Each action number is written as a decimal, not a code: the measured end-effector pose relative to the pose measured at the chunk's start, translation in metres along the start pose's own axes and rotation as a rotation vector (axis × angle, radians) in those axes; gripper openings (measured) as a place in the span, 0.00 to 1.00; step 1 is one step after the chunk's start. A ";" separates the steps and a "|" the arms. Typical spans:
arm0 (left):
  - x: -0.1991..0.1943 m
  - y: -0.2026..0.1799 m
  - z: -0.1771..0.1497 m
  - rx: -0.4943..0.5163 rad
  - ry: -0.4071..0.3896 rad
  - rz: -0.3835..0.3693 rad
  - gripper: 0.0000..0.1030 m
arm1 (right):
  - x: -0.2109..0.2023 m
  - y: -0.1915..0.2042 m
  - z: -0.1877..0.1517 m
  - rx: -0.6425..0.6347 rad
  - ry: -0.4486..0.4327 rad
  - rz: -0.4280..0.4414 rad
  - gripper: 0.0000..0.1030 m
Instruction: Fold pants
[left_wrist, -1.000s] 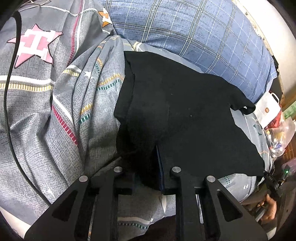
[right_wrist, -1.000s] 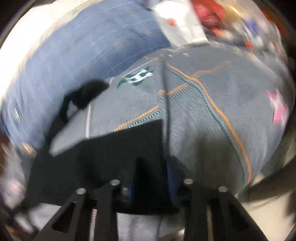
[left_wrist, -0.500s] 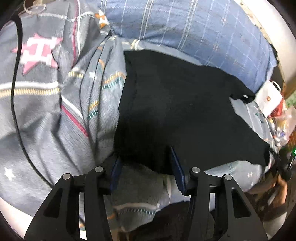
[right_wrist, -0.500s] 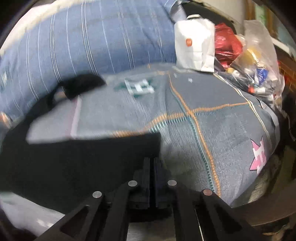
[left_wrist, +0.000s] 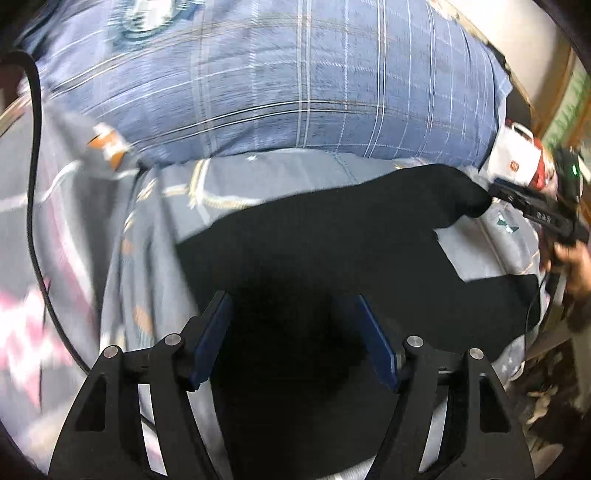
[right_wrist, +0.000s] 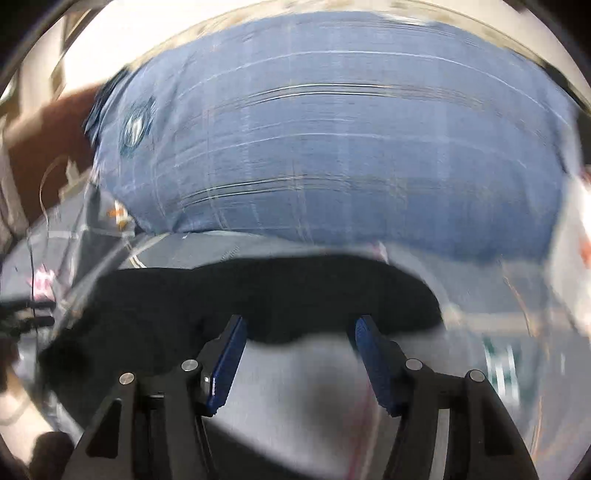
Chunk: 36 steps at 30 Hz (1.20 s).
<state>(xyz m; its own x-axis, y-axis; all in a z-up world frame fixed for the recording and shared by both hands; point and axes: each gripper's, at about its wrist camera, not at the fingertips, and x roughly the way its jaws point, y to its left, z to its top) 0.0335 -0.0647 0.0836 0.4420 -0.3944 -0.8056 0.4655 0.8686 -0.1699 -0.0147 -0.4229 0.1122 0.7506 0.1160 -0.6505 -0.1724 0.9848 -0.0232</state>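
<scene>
The black pants (left_wrist: 332, 251) lie spread on the grey patterned bedspread (left_wrist: 155, 236), directly ahead of and under my left claw (left_wrist: 291, 343). Its jaws have just been opening; they stand well apart with dark cloth below the gap, the blue pads (left_wrist: 212, 338) not pressing on it, so I hold nothing there. My right claw (right_wrist: 297, 363) has likewise just been opening, and only bare bedspread shows between its jaws, the pants' edge just beyond the tips.

I judge one fold is laid and I am letting go. To do this well, I should lift both claws straight clear so the pads do not drag the top layer, then choose the next edge to grip.

The left view shows my other claw at the far right, past the pants' narrow end, and a black cable (left_wrist: 33, 177) off to the left. The right view, badly blurred, shows more of the blue checked pillow (right_wrist: 332, 147) beyond.
</scene>
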 end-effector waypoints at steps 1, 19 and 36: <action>0.010 0.002 0.011 0.020 0.017 -0.006 0.68 | 0.018 0.006 0.013 -0.068 0.039 0.024 0.58; 0.136 0.014 0.087 0.291 0.215 -0.107 0.79 | 0.171 0.041 0.050 -0.494 0.353 0.166 0.30; -0.047 -0.052 -0.014 0.390 -0.076 -0.239 0.11 | -0.060 0.090 -0.024 -0.386 -0.044 0.059 0.07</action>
<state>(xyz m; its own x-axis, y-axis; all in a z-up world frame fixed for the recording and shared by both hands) -0.0226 -0.0872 0.1225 0.3349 -0.6035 -0.7236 0.8084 0.5785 -0.1083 -0.0906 -0.3441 0.1308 0.7575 0.1847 -0.6261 -0.4369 0.8561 -0.2760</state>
